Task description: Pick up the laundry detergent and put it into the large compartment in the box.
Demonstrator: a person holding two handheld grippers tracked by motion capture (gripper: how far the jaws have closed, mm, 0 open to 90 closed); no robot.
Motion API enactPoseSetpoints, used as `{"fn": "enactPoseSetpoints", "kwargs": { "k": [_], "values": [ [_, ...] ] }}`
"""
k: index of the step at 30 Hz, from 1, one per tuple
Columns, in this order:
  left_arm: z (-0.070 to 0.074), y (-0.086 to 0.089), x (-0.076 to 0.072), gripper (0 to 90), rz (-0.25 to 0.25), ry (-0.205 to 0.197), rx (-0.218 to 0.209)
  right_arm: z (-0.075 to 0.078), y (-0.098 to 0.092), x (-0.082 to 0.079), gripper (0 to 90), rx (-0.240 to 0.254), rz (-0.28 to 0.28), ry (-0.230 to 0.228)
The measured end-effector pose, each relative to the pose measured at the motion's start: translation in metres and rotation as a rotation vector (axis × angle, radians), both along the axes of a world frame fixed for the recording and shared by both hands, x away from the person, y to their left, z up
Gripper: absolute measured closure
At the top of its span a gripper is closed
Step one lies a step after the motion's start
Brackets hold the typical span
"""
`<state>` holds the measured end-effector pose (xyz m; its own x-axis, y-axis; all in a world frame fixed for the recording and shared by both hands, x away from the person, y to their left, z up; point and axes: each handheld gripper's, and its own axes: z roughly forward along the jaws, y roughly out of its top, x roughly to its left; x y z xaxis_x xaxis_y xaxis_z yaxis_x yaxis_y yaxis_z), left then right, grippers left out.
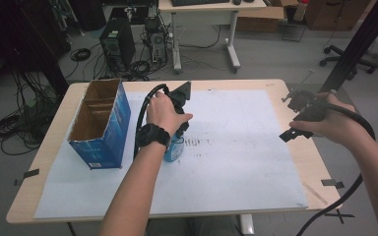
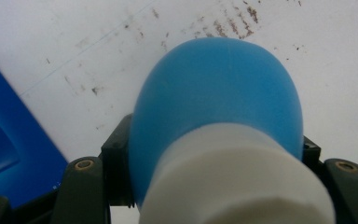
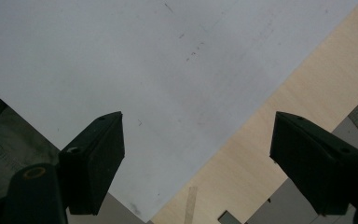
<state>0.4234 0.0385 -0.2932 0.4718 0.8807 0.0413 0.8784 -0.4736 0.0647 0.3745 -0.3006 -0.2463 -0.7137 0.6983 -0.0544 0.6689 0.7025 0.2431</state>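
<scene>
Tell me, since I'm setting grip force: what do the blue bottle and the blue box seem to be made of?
The blue bottle looks like smooth, matte plastic with an even colour and a soft sheen, and its white cap likely plastic too. The blue box seems to be cardboard: printed glossy blue outside, raw brown inside with thin dividers.

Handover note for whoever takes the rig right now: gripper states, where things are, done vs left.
Left gripper: shut on the blue bottle, jaws at either side just below its white cap. In the high view the bottle stands upright on the white sheet, just right of the blue carton.
Right gripper: open, holding nothing, up over the table's right edge.
Carton: upright, top open, cardboard dividers inside; what it holds cannot be seen.
Done: bottle gripped.
Left: probably lifting it into a carton compartment, judging by how close they are. Right gripper is free to steady the carton.
</scene>
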Motion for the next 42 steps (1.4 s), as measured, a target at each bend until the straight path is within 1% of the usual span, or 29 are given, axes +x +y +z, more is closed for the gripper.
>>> {"fn": "enactPoseSetpoints", "kwargs": {
  "k": [5,13,25,35,42],
  "values": [
    [0.003,0.0,0.0,37.5,0.004,0.008,-0.001,0.0,-0.001,0.0,17.6,0.001,0.001,-0.001],
    [0.015,0.001,-0.002,37.5,0.005,0.009,0.005,0.0,-0.001,0.0,17.6,0.001,-0.001,0.0],
    [0.028,0.001,-0.005,37.5,0.008,0.016,-0.005,0.002,0.001,-0.002,17.6,-0.003,0.004,-0.002],
    [0.051,-0.001,-0.007,37.6,0.008,0.002,0.0,0.006,0.001,-0.004,17.6,-0.002,0.007,-0.006],
    [0.06,-0.002,-0.008,37.6,0.006,0.001,-0.003,0.007,0.0,-0.004,17.6,-0.002,0.007,-0.008]
  ]
}}
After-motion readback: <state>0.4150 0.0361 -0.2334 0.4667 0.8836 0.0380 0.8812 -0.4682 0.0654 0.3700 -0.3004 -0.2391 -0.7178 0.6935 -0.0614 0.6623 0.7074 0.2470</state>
